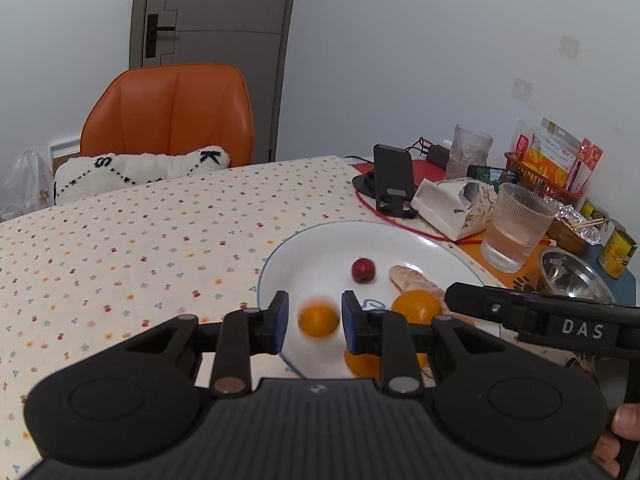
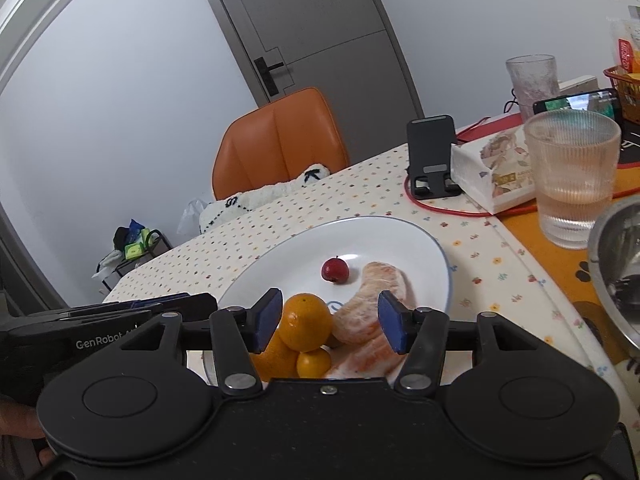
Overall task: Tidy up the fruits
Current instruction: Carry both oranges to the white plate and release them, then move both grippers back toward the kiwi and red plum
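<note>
Oranges (image 2: 305,322) sit at the white plate's (image 2: 400,236) six o'clock beside peeled segments (image 2: 372,308), a small one (image 1: 319,320) blurred between the left gripper's (image 1: 314,322) parted fingers, the right gripper (image 2: 327,322) spread wide above them.

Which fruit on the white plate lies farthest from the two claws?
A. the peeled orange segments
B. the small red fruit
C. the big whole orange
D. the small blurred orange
B: the small red fruit sits alone near the middle of the white plate, beyond the oranges and the peeled segments that lie close to the claws.
</note>
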The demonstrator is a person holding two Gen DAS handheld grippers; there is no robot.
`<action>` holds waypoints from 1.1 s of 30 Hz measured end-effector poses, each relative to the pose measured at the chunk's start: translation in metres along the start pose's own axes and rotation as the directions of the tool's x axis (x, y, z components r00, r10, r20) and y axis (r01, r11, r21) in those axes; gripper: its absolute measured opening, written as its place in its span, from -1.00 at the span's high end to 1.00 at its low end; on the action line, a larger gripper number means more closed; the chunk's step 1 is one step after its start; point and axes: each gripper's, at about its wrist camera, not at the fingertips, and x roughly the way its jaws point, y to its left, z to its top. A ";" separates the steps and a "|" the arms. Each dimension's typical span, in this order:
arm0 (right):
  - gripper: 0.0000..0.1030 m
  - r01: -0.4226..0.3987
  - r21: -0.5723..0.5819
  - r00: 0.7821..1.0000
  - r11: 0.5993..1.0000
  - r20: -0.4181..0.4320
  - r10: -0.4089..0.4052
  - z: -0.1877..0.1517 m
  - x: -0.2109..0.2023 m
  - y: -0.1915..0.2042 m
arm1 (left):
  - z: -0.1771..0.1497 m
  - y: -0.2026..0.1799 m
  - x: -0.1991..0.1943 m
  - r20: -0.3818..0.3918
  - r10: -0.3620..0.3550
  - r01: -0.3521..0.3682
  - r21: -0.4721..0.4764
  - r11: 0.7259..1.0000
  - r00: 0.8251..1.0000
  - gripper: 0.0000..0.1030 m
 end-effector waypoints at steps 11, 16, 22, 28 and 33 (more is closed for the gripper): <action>-0.04 -0.012 0.006 1.000 1.000 -0.009 0.012 -0.006 0.001 0.007 | -0.008 0.013 -0.014 -0.016 0.042 -0.042 -0.014 0.999 0.999 -0.08; -0.07 -0.024 -0.006 1.000 1.000 -0.012 0.024 -0.008 -0.001 0.018 | -0.010 0.026 -0.025 -0.008 0.074 -0.074 -0.036 0.997 0.997 -0.34; -0.07 -0.041 -0.024 0.999 0.999 -0.020 0.040 -0.010 -0.002 0.032 | -0.015 0.044 -0.039 0.002 0.119 -0.118 -0.073 0.990 0.993 -0.49; -0.07 -0.065 -0.050 0.997 0.997 -0.039 0.063 -0.014 0.001 0.049 | -0.022 0.062 -0.053 0.002 0.152 -0.151 -0.102 0.983 0.988 -0.50; -0.12 -0.084 -0.067 0.995 0.994 -0.055 0.080 -0.019 0.004 0.065 | -0.030 0.079 -0.065 0.002 0.184 -0.182 -0.133 0.974 0.983 -0.50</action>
